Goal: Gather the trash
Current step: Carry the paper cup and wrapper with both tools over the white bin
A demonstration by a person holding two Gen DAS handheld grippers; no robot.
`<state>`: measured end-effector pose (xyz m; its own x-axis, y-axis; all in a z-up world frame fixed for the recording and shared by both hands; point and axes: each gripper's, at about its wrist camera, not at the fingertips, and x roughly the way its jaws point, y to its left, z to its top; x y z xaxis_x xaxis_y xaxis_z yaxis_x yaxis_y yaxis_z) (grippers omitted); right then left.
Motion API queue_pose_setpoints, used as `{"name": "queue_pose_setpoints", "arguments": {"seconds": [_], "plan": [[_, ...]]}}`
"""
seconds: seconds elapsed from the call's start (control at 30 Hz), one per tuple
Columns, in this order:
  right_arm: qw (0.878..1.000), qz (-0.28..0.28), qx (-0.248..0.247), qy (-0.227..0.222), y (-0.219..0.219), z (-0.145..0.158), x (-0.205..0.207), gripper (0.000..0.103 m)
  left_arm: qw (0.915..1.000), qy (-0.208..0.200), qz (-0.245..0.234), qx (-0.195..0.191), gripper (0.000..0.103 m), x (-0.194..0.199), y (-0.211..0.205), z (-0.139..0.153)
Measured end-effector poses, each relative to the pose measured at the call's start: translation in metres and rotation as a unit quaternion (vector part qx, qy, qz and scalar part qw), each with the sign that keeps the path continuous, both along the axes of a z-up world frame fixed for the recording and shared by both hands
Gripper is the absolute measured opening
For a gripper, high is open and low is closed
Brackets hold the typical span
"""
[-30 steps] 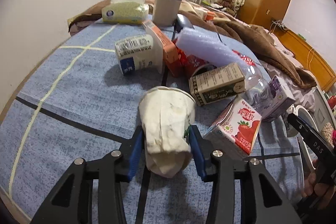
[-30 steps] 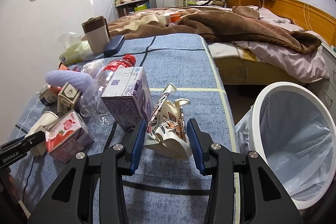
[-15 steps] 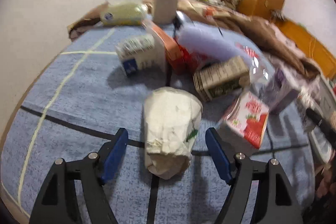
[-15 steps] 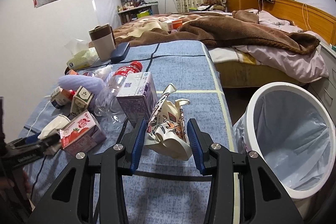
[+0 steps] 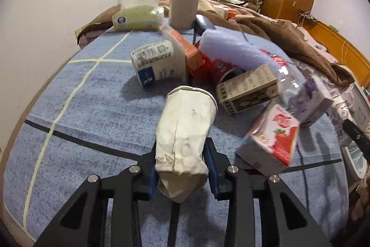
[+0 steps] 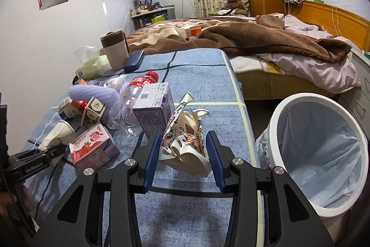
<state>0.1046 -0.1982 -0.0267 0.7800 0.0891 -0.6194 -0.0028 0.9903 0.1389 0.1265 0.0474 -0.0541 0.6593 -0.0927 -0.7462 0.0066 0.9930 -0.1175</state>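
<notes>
A crushed white paper cup (image 5: 187, 117) lies on the blue tablecloth (image 5: 92, 112), mouth pointing away. My left gripper (image 5: 181, 154) is closing on it, and its blue pads squeeze the flattened bottom end. My right gripper (image 6: 183, 138) is shut on a crumpled printed paper cup (image 6: 187, 154) just above the cloth, near the table's right edge. A white bin (image 6: 274, 126) with a pale blue liner stands open on the floor right of it. In the right wrist view, the left gripper (image 6: 54, 148) and white cup (image 6: 57, 131) show at far left.
Other trash lies in a heap: a strawberry carton (image 5: 272, 140), a purple carton (image 6: 152, 108), a clear plastic bottle (image 6: 136, 89), a green-brown carton (image 5: 247, 89) and a white-blue carton (image 5: 157, 61). At the table's far end stand a tissue pack (image 5: 136, 17) and a mug (image 5: 183, 6). A bed (image 6: 266, 43) lies beyond.
The left gripper's jaws spread wide off the white cup half a second ago, then closed on it again and squeezed it tighter. The right gripper has kept its grip and place.
</notes>
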Motion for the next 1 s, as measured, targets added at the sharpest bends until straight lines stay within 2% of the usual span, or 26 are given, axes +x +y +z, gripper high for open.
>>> {"name": "queue_pose_setpoints", "arguments": {"seconds": [0.2,0.47,0.73,1.0], "plan": [[1.000,-0.002,0.013,-0.025,-0.007,0.015,-0.012,0.042,0.9989,-0.041,-0.023,-0.004,0.036,-0.017,-0.013,0.035],[0.998,-0.020,0.006,-0.057,-0.031,0.036,-0.033,0.042,0.9908,-0.085,-0.103,-0.023,0.036,-0.026,-0.068,0.073],[0.996,-0.071,-0.008,-0.062,-0.071,0.043,-0.043,0.042,0.9780,-0.091,-0.184,-0.035,0.036,-0.019,-0.139,0.082],[0.992,-0.121,-0.011,-0.040,-0.112,0.033,-0.046,0.042,0.9614,-0.080,-0.260,-0.043,0.037,-0.007,-0.215,0.082]]}}
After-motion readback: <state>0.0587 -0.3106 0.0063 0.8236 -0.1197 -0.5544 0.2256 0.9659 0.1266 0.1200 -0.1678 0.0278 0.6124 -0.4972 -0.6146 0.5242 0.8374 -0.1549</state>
